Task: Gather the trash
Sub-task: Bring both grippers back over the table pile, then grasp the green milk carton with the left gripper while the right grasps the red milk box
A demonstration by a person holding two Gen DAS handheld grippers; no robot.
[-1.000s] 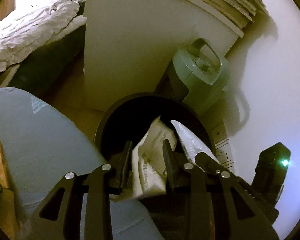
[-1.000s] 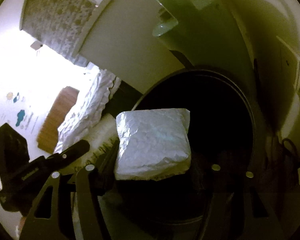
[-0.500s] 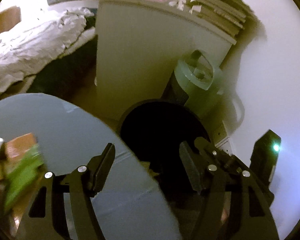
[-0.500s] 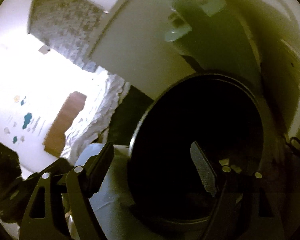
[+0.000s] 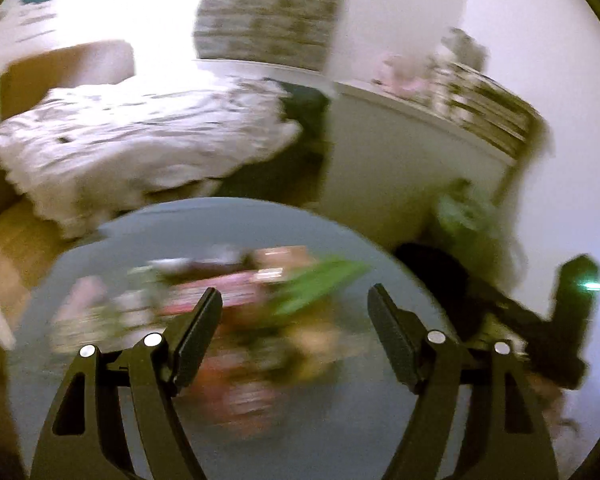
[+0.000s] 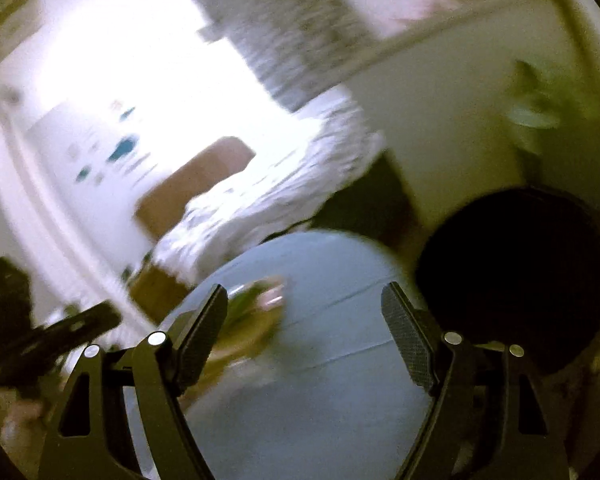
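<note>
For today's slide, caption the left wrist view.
Open left gripper above blurred colourful wrappers on a round grey table.

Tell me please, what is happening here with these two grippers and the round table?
A person is clearing trash with a handheld gripper in each hand. Both the left gripper and the right gripper are open and hold nothing. They hang above the round grey table, where a blurred pile of colourful wrappers is not yet picked up. The black bin stands beside the table on the right. The pictures are smeared by motion, so I cannot tell the single pieces apart.
</note>
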